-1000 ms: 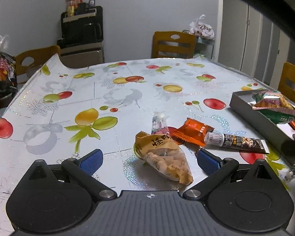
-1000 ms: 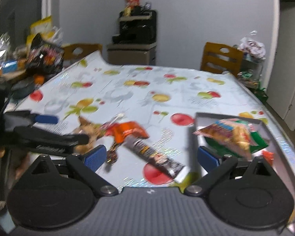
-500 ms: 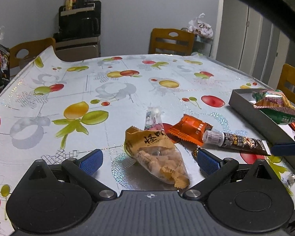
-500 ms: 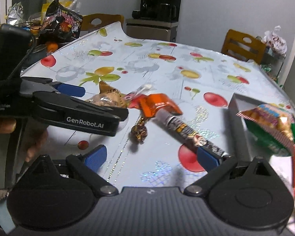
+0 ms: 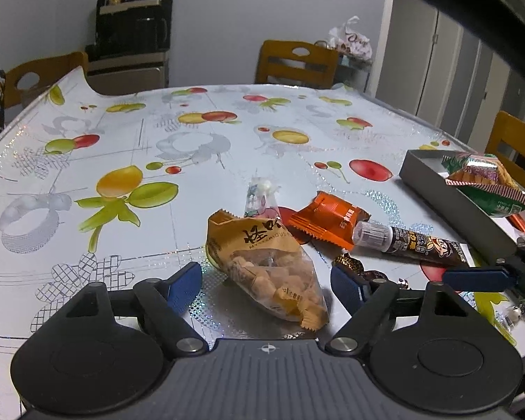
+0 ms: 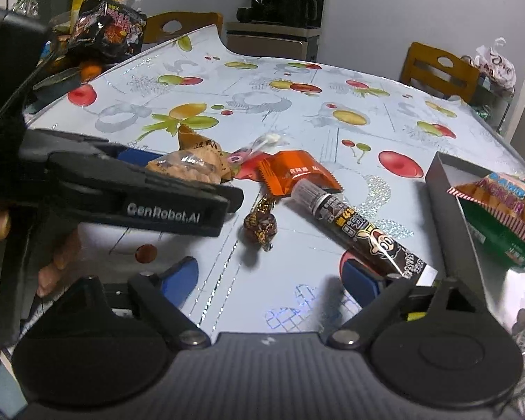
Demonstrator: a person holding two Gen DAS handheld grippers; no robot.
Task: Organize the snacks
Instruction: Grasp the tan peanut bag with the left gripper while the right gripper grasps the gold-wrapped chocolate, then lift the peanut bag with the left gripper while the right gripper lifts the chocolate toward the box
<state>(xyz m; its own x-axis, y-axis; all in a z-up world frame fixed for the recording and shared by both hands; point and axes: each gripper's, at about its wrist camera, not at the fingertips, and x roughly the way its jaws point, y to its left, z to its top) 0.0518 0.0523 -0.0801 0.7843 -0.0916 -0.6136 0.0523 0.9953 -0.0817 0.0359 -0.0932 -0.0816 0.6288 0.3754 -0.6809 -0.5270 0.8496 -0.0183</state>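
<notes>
A tan snack bag (image 5: 267, 262) lies on the fruit-print tablecloth (image 5: 157, 147), between the fingers of my open left gripper (image 5: 266, 287). Beside it lie a clear candy packet (image 5: 259, 196), an orange packet (image 5: 327, 217), a dark tube (image 5: 407, 245) and a small brown wrapped candy (image 6: 260, 225). My open right gripper (image 6: 271, 274) hovers low, just short of the brown candy, with the tube's end (image 6: 411, 267) by its right finger. The grey box (image 6: 448, 210) at right holds a green and an orange-striped snack bag (image 6: 500, 206).
My left gripper's body (image 6: 122, 189) reaches across the left of the right wrist view. A black noodle packet (image 6: 108, 28) and clutter sit at the table's far left edge. Wooden chairs (image 5: 297, 63) stand around the table.
My left gripper has moved forward so that the tan bag lies between its fingers. My right gripper has come closer and lower toward the brown candy and the tube.
</notes>
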